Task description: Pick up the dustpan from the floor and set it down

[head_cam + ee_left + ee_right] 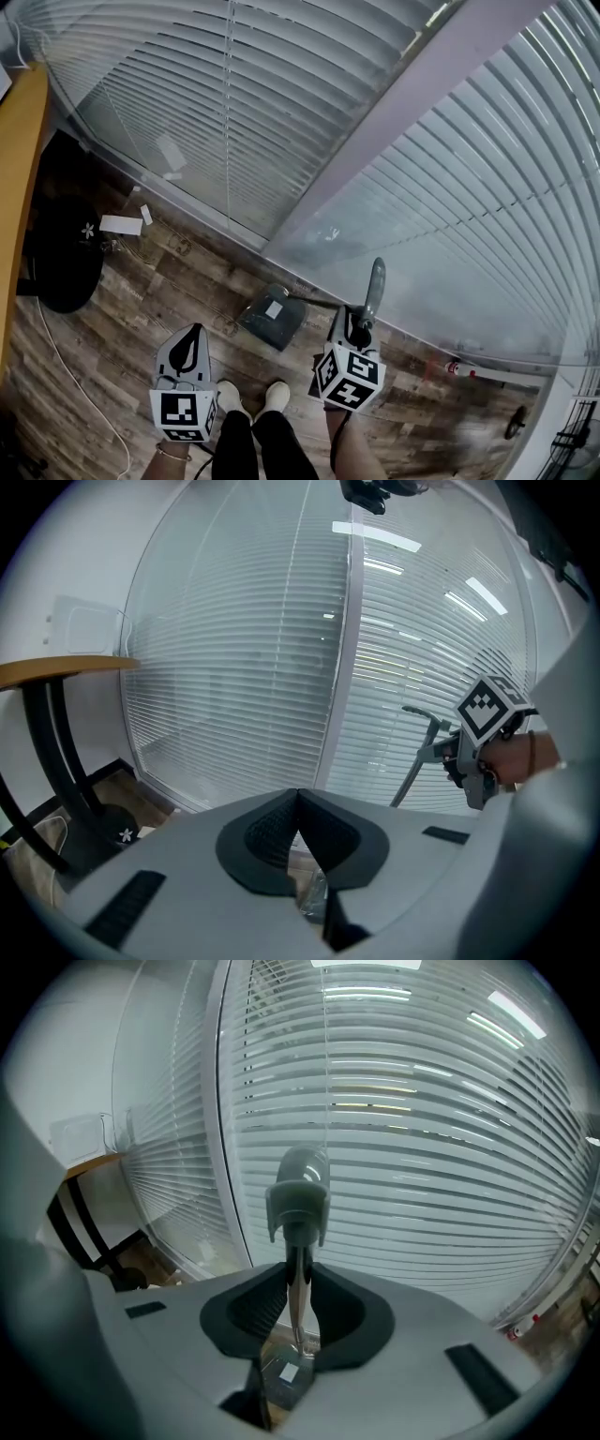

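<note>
While fingers of the right gripper [298, 1277] clamp the dustpan [299, 1199] handle, left gripper [298, 801] fingers together, empty.

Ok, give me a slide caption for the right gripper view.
Right gripper shut on the dustpan handle, white blinds behind.

Slatted blinds [281, 112] behind glass; wood-plank floor [141, 309]; white paper slip [120, 224] beside black base [61, 253]; yellow worktop edge [19, 187] at left.
</note>
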Available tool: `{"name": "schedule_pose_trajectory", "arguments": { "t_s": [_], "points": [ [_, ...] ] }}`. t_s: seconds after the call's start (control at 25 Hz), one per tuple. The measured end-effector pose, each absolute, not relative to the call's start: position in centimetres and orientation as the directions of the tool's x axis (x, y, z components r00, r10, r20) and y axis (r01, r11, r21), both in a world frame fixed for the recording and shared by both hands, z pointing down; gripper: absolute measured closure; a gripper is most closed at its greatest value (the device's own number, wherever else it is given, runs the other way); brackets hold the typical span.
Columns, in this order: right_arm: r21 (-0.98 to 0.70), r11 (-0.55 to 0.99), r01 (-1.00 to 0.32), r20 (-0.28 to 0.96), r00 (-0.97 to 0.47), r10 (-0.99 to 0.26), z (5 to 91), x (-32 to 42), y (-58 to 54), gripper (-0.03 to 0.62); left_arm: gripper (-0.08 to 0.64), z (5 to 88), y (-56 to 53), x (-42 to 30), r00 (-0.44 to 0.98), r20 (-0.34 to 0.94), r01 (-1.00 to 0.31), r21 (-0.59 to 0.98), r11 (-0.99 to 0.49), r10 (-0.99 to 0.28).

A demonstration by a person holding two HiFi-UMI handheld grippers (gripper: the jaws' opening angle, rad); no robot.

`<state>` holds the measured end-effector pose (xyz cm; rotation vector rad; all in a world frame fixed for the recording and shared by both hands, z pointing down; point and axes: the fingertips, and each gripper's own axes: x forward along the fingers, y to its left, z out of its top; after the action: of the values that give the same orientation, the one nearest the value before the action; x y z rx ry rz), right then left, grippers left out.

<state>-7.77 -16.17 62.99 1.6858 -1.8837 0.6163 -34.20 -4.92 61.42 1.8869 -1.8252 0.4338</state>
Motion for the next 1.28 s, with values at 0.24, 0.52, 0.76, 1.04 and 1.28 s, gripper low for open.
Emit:
{"name": "schedule_pose_trajectory", "arguments": {
  "t_s": [0.24,0.52,0.76,1.04,1.28],
  "points": [
    [0.016,0.116,-0.993,0.653,-0.077,-0.754,63.1,-7.4,-16.4,0.497,0.543,61.0,-5.2,-33.7,0.062,0.531,-0.993,0.117,0.0,-0.845],
    [-0.01,0.115,-0.993,0.643,-0.094,-0.76,62.8,-7.2,-16.5,0.491,0.543,60.5,-4.8,-33.4,0.053,0.524,-0.994,0.108,0.005,-0.85],
    [-0.033,0.124,-0.992,0.635,-0.117,-0.763,62.4,-7.0,-16.2,0.459,0.543,59.9,-4.5,-32.9,0.048,0.519,-0.995,0.101,0.005,-0.854],
    [-0.069,0.127,-0.989,0.638,-0.142,-0.757,62.1,-7.0,-15.3,0.433,0.543,58.7,-4.3,-32.4,0.045,0.502,-0.996,0.09,0.001,-0.864],
    [-0.119,0.134,-0.984,0.666,-0.179,-0.724,61.3,-6.6,-13.0,0.42,0.543,56.6,-4.2,-31.3,0.052,0.487,-0.996,0.085,-0.012,-0.872]
  ]
}}
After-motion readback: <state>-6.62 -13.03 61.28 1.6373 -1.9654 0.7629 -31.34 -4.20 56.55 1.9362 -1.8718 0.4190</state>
